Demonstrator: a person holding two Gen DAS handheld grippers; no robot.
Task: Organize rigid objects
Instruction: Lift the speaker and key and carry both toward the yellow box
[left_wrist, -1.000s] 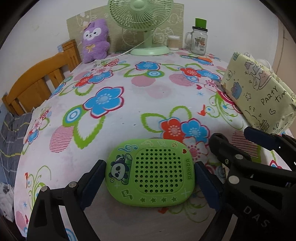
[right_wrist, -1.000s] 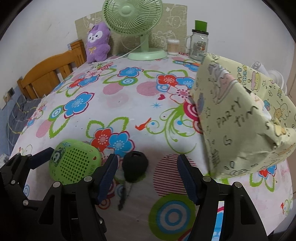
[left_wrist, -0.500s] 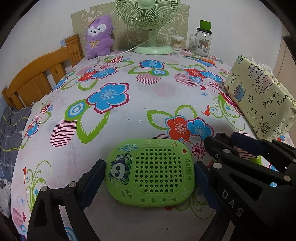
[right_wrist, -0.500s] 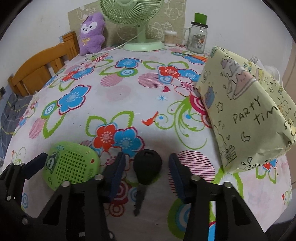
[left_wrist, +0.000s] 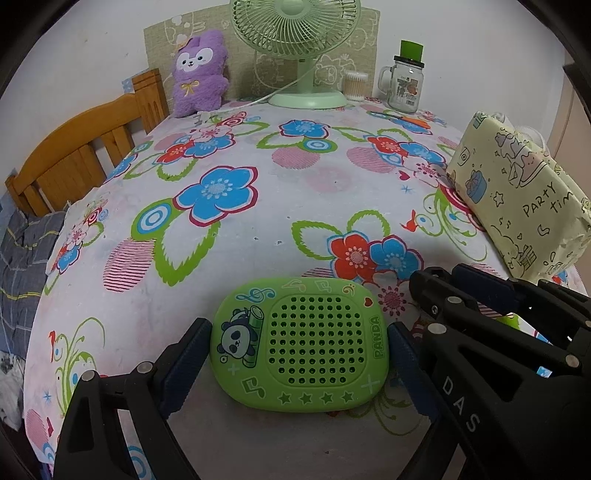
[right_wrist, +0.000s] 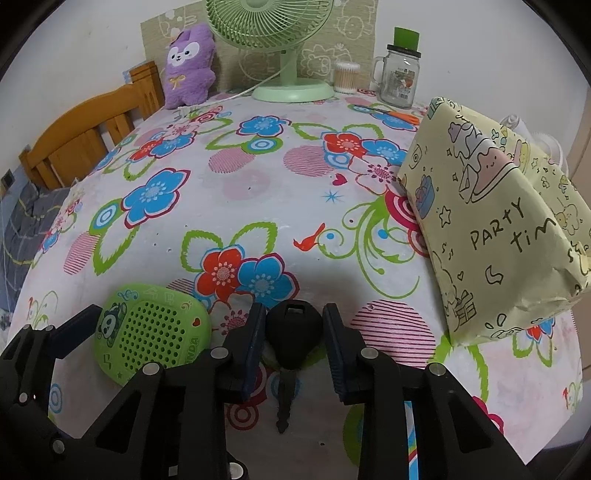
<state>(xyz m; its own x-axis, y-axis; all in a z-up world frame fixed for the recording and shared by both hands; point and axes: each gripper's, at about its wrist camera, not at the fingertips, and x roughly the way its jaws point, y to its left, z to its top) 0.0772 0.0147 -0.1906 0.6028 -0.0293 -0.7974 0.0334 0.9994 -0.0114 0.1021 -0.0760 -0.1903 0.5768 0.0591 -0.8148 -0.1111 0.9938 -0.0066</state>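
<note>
Black key is clamped by right gripper on tablecloth; green panda box is pinched btwn pads of left gripper.

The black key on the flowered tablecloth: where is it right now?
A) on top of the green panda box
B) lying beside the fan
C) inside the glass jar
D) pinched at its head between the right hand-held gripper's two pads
D: the right hand-held gripper has both blue pads against the black key head, blade toward the camera.
</note>
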